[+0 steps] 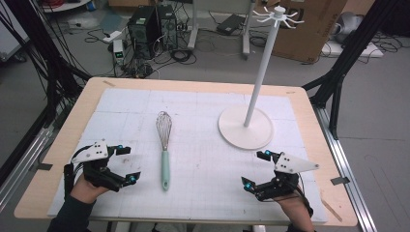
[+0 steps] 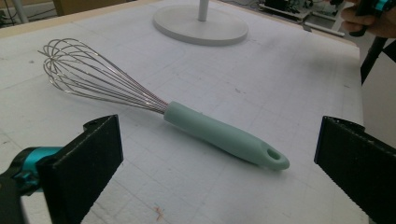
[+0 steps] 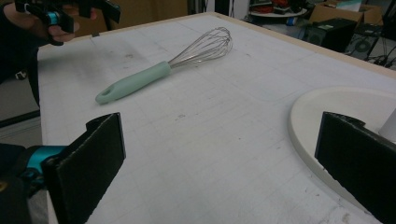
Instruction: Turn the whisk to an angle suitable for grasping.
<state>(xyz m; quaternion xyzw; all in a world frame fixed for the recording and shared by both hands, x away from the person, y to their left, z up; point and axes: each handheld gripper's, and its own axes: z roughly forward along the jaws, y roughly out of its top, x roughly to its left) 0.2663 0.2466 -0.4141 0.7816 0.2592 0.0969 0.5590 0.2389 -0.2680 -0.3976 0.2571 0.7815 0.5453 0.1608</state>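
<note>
A whisk (image 1: 165, 150) with a mint-green handle and wire head lies flat on the white mat (image 1: 203, 193), handle toward the near edge. It also lies ahead of the jaws in the left gripper view (image 2: 224, 135) and farther off in the right gripper view (image 3: 140, 84). My left gripper (image 1: 126, 164) hovers open to the left of the whisk's handle, nothing between its jaws. My right gripper (image 1: 256, 169) stands open at the near right, just in front of the white stand's round base (image 1: 245, 127). The stand's tall pole (image 1: 260, 72) ends in a hooked top (image 1: 279, 15).
The mat covers a wooden table (image 1: 48, 159). Behind the table's far edge are computer boxes (image 1: 150, 24), cables and a cardboard box (image 1: 309, 24) on the floor. Black frame posts (image 1: 338, 82) flank the table.
</note>
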